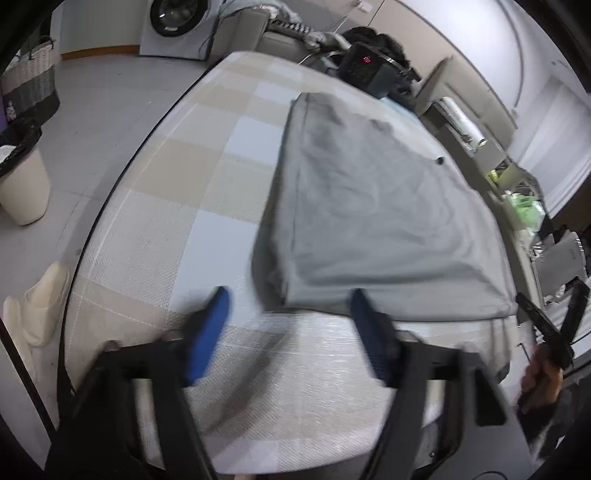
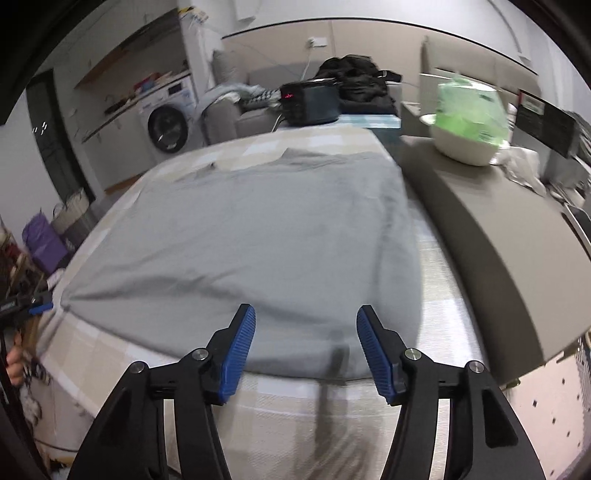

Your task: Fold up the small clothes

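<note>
A: Where's the garment?
B: The grey shirt [image 2: 236,236] lies spread flat on the checked table [image 1: 177,206], near its right edge.
A: And the grippers?
B: The left gripper [image 1: 290,306] and right gripper [image 2: 306,323] hover at the near hem, jaws apart, holding nothing.

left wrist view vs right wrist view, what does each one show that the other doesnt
Only the left wrist view shows the cream bin with a black liner and the woven basket on the floor, plus the garment's folded side edge.

Only the right wrist view shows the white bowl holding something green on the grey-brown surface beside the table.

Both show the grey garment lying on the checked cloth, the washing machine, the black device with red lights, and each view's own gripper open, touching nothing: left gripper, right gripper.
</note>
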Demonstrator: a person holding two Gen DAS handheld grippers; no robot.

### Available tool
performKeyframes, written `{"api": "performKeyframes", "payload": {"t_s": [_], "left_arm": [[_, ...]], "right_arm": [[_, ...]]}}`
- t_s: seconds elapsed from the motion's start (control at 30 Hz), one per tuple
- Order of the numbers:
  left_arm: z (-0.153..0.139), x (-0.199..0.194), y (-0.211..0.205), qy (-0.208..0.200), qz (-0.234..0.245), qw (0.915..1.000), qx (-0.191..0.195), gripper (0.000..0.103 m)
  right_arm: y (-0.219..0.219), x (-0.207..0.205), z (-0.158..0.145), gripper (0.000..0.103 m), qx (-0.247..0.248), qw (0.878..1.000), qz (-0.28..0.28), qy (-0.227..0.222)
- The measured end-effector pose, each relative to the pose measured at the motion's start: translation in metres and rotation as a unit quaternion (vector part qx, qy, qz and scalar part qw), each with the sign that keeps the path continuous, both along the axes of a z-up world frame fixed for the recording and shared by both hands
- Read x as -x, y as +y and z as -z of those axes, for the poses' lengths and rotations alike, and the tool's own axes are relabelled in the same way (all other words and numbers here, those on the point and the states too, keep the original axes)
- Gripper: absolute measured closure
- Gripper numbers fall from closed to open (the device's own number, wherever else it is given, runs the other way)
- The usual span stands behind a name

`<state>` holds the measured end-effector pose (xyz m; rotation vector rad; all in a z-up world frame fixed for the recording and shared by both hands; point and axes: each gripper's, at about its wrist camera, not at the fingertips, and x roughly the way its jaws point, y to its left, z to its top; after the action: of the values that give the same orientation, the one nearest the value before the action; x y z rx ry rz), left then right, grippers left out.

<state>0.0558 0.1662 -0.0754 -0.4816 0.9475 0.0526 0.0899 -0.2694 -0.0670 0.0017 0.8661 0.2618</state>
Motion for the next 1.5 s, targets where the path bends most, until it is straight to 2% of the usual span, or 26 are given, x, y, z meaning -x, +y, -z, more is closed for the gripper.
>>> {"api": "performKeyframes", "payload": {"t_s": [0.07,0.13,0.17,0.2,0.33,0.47,0.7,0.83,0.93,1.0,1.1,1.13,1.2,1.23,1.27,1.3,1.33,1.37,1.4,1.43,1.47,1.5], "left_arm": [[0.006,-0.001,0.003,-0.013,-0.013,0.9998,0.006,0.062],[0.011,-0.005,0.005,-0.018,-0.023,0.9994,0.015,0.085],[0.014,-0.007,0.006,-0.019,-0.026,0.9991,0.028,0.099],[0.016,-0.007,0.007,-0.026,-0.029,0.9984,0.039,0.100],[0.003,-0.005,0.002,-0.054,-0.024,0.9980,0.023,0.102],[-0.017,-0.005,0.000,-0.076,-0.016,0.9966,0.026,0.102],[-0.034,-0.006,0.000,-0.086,-0.005,0.9955,0.041,0.102],[-0.033,-0.006,0.005,-0.082,-0.007,0.9950,0.057,0.102],[-0.033,-0.006,0.007,-0.082,-0.005,0.9943,0.067,0.102],[-0.034,-0.006,0.006,-0.083,0.002,0.9943,0.068,0.102],[-0.034,-0.006,0.004,-0.083,0.006,0.9941,0.069,0.102],[-0.035,-0.005,0.004,-0.083,0.006,0.9939,0.072,0.102],[-0.035,-0.004,0.006,-0.081,0.007,0.9939,0.075,0.102],[-0.035,-0.004,0.006,-0.078,0.006,0.9942,0.074,0.102],[-0.035,-0.003,0.007,-0.075,0.000,0.9948,0.070,0.101],[-0.037,0.000,0.010,-0.070,-0.014,0.9954,0.064,0.100],[-0.038,0.001,0.014,-0.068,-0.021,0.9954,0.064,0.097],[-0.039,0.003,0.018,-0.066,-0.027,0.9952,0.067,0.083],[-0.039,0.005,0.022,-0.066,-0.033,0.9946,0.073,0.056],[-0.039,0.008,0.027,-0.074,-0.045,0.9929,0.082,0.042],[-0.039,0.011,0.032,-0.087,-0.058,0.9904,0.091,0.026],[-0.038,0.012,0.035,-0.098,-0.065,0.9881,0.100,0.024]], "right_arm": [[0.002,0.000,0.000,0.044,-0.004,1.000,-0.002,0.001],[0.003,0.000,-0.001,0.044,-0.006,1.000,-0.001,-0.001],[0.004,0.000,-0.001,0.044,-0.006,1.000,0.000,0.000],[0.005,0.001,-0.001,0.044,-0.009,1.000,0.000,0.002],[0.027,0.001,-0.003,0.043,-0.008,1.000,-0.030,0.002],[0.084,0.007,-0.002,0.033,-0.019,0.995,-0.099,-0.006],[0.220,0.024,0.007,0.029,0.008,0.969,-0.246,-0.019],[0.276,0.033,0.017,0.029,0.029,0.955,-0.295,-0.018],[0.310,0.036,0.034,0.029,0.068,0.945,-0.320,-0.008],[0.328,0.034,0.043,0.029,0.100,0.945,-0.311,-0.014],[0.340,0.028,0.043,0.029,0.110,0.951,-0.287,-0.026],[0.346,0.026,0.042,0.035,0.126,0.951,-0.281,-0.038],[0.354,0.022,0.043,0.058,0.141,0.951,-0.271,-0.049],[0.356,0.017,0.043,0.082,0.138,0.953,-0.267,-0.044],[0.355,0.012,0.042,0.097,0.130,0.955,-0.263,-0.045],[0.352,0.009,0.038,0.098,0.120,0.958,-0.258,-0.046],[0.342,0.002,0.028,0.098,0.086,0.964,-0.247,-0.044],[0.333,-0.003,0.022,0.099,0.054,0.969,-0.237,-0.040],[0.322,-0.009,0.016,0.099,0.023,0.974,-0.224,-0.033],[0.308,-0.018,0.009,0.099,-0.021,0.977,-0.209,-0.024],[0.299,-0.023,0.005,0.099,-0.041,0.979,-0.199,-0.021],[0.292,-0.029,0.000,0.099,-0.055,0.980,-0.192,-0.023]]}}
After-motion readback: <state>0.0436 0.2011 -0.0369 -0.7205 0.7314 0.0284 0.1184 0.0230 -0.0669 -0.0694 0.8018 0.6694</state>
